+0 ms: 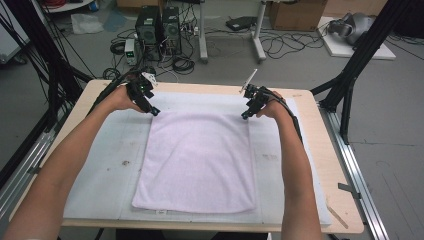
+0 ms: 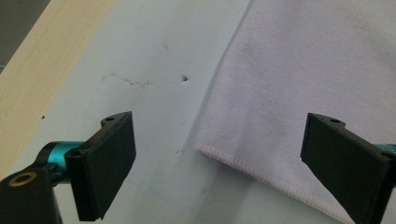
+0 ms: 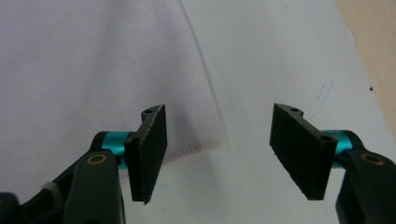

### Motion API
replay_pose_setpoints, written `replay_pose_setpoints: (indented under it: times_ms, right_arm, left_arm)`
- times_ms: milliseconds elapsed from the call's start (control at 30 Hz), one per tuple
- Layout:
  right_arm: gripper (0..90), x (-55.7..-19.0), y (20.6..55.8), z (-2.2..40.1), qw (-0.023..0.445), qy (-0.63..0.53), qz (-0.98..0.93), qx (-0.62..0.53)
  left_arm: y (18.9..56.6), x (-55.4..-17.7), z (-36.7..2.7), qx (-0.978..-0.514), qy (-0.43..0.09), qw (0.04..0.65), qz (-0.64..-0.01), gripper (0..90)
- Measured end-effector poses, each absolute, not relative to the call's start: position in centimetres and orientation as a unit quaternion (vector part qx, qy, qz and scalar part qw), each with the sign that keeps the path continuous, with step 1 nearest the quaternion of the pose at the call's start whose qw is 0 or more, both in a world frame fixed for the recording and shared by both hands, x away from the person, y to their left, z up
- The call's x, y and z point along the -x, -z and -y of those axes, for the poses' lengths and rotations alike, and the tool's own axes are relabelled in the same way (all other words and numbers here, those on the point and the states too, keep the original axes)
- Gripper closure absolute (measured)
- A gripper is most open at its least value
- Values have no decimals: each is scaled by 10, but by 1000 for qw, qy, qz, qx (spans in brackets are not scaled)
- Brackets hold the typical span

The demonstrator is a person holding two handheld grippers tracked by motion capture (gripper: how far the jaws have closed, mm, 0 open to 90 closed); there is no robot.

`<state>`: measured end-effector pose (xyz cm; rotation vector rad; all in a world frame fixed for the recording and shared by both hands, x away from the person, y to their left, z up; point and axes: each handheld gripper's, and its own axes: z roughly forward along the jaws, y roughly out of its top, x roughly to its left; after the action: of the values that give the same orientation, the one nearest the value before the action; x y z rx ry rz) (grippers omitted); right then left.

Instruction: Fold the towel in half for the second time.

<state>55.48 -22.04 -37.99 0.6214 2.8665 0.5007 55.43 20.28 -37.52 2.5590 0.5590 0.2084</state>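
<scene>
Two bare forearms with no sleeves, each hand holding a black two-jaw gripper. The left gripper [image 1: 150, 107] and right gripper [image 1: 246, 114] have flat, rectangular black pads [image 2: 109, 163], turquoise metal collars behind them, small screw holes and brass-coloured pivot rivets. Black cables trail from both grippers.

- The towel [image 1: 197, 162] is soft pale-pink terry cloth with a stitched hem.
- The mat [image 1: 107, 165] looks matt, smooth and scuffed.
- The worktop [image 1: 327, 130] is light wood.
</scene>
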Motion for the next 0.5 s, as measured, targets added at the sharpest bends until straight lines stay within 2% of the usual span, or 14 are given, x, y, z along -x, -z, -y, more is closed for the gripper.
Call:
replay_pose_setpoints:
  times_ms: [100,233,500]
  right_arm:
    - [490,-556,385,218,76,-155,-963,-209]
    - [531,-558,394,215,77,-130,-966,-209]
    - [705,-563,406,210,60,-110,-969,-212]
  left_arm:
    - [382,-556,-200,-945,-72,240,-211,133]
    - [387,-558,-197,-947,-69,229,-213,185]
    - [396,-563,-198,-949,-64,209,-229,242]
